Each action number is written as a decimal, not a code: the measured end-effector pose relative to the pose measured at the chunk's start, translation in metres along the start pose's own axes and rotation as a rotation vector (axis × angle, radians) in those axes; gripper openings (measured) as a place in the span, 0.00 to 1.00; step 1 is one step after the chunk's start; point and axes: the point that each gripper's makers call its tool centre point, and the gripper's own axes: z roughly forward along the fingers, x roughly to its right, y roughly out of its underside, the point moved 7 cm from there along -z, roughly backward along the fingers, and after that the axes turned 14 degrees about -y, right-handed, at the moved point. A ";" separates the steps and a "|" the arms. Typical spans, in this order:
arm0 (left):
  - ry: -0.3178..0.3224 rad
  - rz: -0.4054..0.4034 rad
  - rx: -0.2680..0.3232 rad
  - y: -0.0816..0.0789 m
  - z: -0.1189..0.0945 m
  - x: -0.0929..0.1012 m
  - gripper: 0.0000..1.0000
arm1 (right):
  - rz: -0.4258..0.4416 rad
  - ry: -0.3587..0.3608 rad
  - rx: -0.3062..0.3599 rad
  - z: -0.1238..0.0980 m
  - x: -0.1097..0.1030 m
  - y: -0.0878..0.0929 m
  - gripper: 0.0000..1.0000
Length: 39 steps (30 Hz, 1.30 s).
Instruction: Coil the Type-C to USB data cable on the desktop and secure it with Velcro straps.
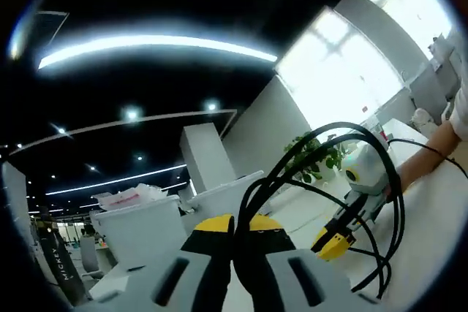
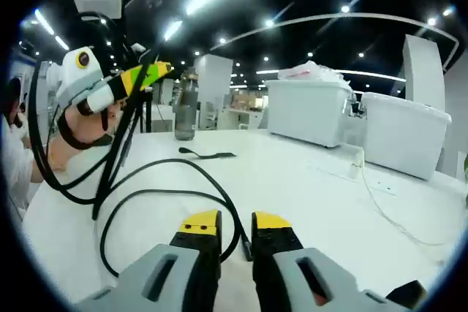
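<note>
In the left gripper view, the left gripper [image 1: 235, 242] is tilting upward, its yellow-tipped jaws standing closed on several strands of the black data cable [image 1: 333, 153], which are looping up and out between the jaws in wide arcs. Past those loops, the right gripper [image 1: 335, 242] is lying low over the white desk [image 1: 431, 210], held by a person's hand [image 1: 413, 169] entering from the desk's right side. Two white storage bins [image 1: 142, 228] are sitting toward the far edge, with a potted plant [image 1: 311, 155] beyond them.

In the right gripper view, the right gripper [image 2: 235, 233] is pointing across the desk [image 2: 307, 180]; its jaws are standing slightly apart with a strand of the data cable [image 2: 164, 195] running down into the gap, and whether the jaws are actually bearing on it cannot be told. The cable is curving over the desk's near part in a large loop and rising at the left to the left gripper [image 2: 157, 71], which is raised and gripping the gathered strands. A black Velcro strap [image 2: 208, 154] is lying flat near the desk's middle, apart from the cable. A dark water bottle [image 2: 186, 107] is standing upright behind it. A white cord [image 2: 380, 199] is trailing along the right side.
</note>
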 end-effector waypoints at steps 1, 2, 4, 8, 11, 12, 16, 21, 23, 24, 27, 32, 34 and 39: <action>-0.003 -0.003 0.012 -0.002 -0.001 0.000 0.06 | -0.035 0.032 -0.027 -0.001 0.003 -0.002 0.05; -0.015 -0.006 0.016 -0.002 -0.001 -0.002 0.06 | -0.066 0.046 -0.023 -0.003 0.006 -0.005 0.05; -0.052 -0.027 0.011 -0.001 -0.001 -0.009 0.06 | -0.116 0.101 0.001 -0.012 0.013 -0.012 0.04; -0.135 -0.104 0.013 0.000 -0.002 -0.028 0.06 | -0.114 0.189 0.038 -0.029 0.029 -0.018 0.04; -0.191 -0.138 0.031 -0.003 -0.004 -0.041 0.06 | -0.096 0.248 0.043 -0.039 0.043 -0.016 0.04; -0.198 -0.139 0.040 -0.005 -0.005 -0.044 0.06 | -0.084 0.273 0.037 -0.042 0.048 -0.014 0.04; -0.142 -0.092 0.046 -0.007 -0.003 -0.032 0.06 | -0.072 0.314 0.076 -0.048 0.054 -0.019 0.04; -0.046 0.014 -0.003 0.002 0.001 -0.005 0.06 | -0.121 0.316 0.181 -0.053 0.041 -0.043 0.03; -0.033 0.024 -0.010 0.004 0.002 0.000 0.06 | -0.159 0.307 0.237 -0.056 0.029 -0.056 0.03; -0.031 0.027 -0.014 0.006 0.003 0.001 0.06 | -0.170 0.298 0.266 -0.057 0.024 -0.062 0.03; -0.025 0.029 -0.037 0.012 0.005 0.003 0.06 | -0.177 0.268 0.335 -0.059 0.008 -0.075 0.03; -0.013 0.043 -0.063 0.019 0.006 0.006 0.06 | -0.181 0.211 0.373 -0.056 -0.008 -0.082 0.03; -0.003 0.041 -0.068 0.020 0.006 0.008 0.06 | -0.181 0.195 0.384 -0.055 -0.011 -0.082 0.03; 0.000 0.076 -0.085 0.025 0.006 0.011 0.06 | -0.144 0.126 0.414 -0.054 -0.018 -0.083 0.03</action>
